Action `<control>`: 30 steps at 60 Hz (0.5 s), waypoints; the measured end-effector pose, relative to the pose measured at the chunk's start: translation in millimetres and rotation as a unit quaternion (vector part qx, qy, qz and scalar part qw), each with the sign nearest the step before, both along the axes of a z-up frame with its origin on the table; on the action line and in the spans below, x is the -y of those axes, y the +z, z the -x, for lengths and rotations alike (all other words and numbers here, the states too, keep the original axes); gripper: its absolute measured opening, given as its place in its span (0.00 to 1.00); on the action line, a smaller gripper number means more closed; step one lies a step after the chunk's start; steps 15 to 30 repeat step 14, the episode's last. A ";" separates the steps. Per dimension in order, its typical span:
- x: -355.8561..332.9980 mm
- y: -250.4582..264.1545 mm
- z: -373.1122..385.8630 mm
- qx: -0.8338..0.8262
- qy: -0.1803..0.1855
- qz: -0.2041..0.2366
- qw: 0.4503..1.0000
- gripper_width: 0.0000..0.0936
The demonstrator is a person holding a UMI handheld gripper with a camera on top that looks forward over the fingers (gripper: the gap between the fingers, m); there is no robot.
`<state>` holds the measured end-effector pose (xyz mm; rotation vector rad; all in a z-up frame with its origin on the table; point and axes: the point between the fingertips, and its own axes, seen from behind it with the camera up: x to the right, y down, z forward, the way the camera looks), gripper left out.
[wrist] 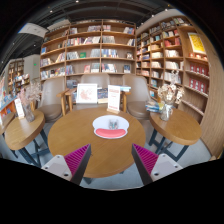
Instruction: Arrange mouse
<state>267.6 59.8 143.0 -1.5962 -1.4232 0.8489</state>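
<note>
A small grey mouse (113, 125) lies on a pink-and-white oval mouse mat (110, 127) in the middle of a round wooden table (80, 140). My gripper (111, 160) hovers above the table's near edge, well short of the mouse. Its two fingers, each with a magenta pad (76, 157), stand wide apart and nothing is between them.
Smaller round tables stand to the left (22, 130) and right (180, 125), the right one bearing a vase of dried flowers (166, 97). Chairs and upright sign cards (88, 94) sit behind the main table. Tall bookshelves (95, 50) line the back walls.
</note>
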 end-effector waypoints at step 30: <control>1.5 -3.1 -13.5 -0.003 0.009 -0.011 1.000 0.91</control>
